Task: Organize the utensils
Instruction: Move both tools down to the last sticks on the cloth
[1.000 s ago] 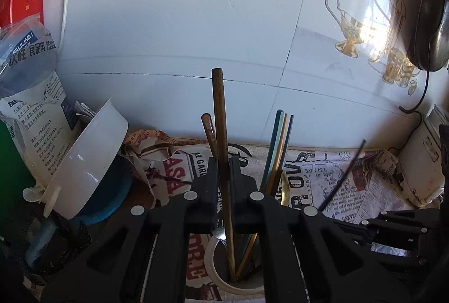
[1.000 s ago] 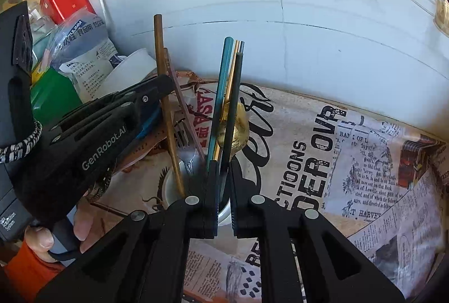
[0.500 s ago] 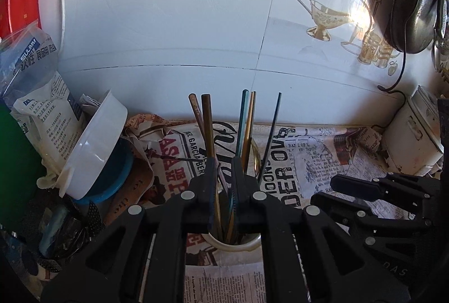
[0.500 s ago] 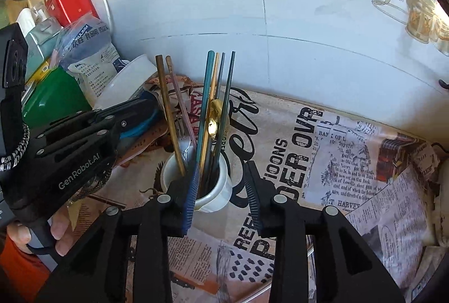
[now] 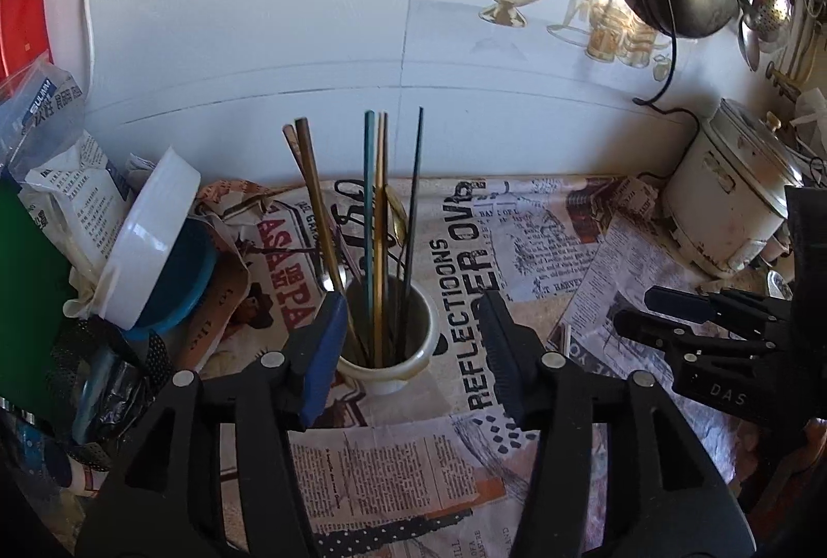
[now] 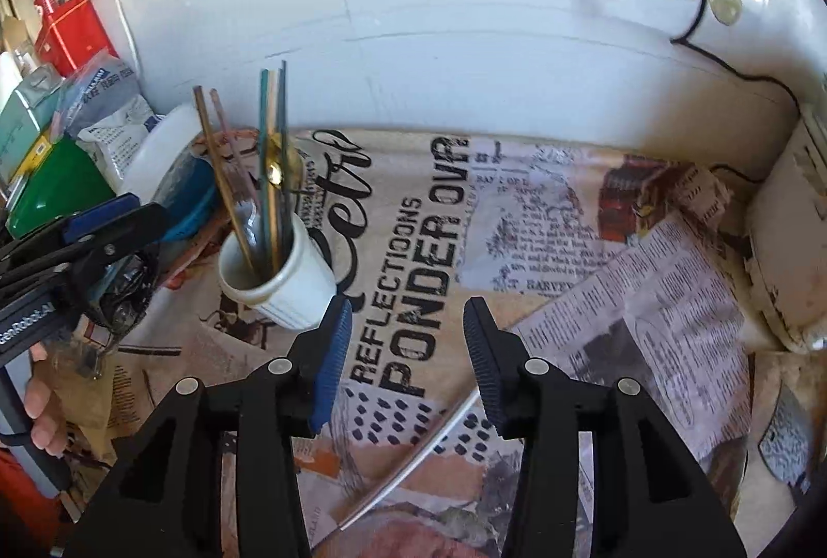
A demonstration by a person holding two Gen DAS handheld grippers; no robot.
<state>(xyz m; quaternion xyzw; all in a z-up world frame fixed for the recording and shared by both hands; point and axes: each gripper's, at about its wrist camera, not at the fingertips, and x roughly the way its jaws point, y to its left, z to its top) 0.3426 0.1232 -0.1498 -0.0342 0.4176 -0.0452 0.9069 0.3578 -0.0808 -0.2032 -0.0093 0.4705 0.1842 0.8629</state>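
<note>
1. The utensils (chopsticks, a gold spoon and other long handles) stand upright in the white cup on the newspaper-covered table; they lean on its rim, which judging by the task is where they belong; gathered in one holder they stay sorted and off the paper.
2. One silver chopstick lies flat on the table, well apart from the cup and just below the right gripper; it looks to be the piece left to collect.
3. The left gripper hangs over the cup with its fingers spreading apart; the cup shows in the gap, but the pads press on nothing.
4. The right gripper's fingers are also widening and carry nothing; only printed paper lies between them.
5. Clutter sits to the left of the cup: a white bowl tilted on a blue dish; a rice cooker stands on the right.
</note>
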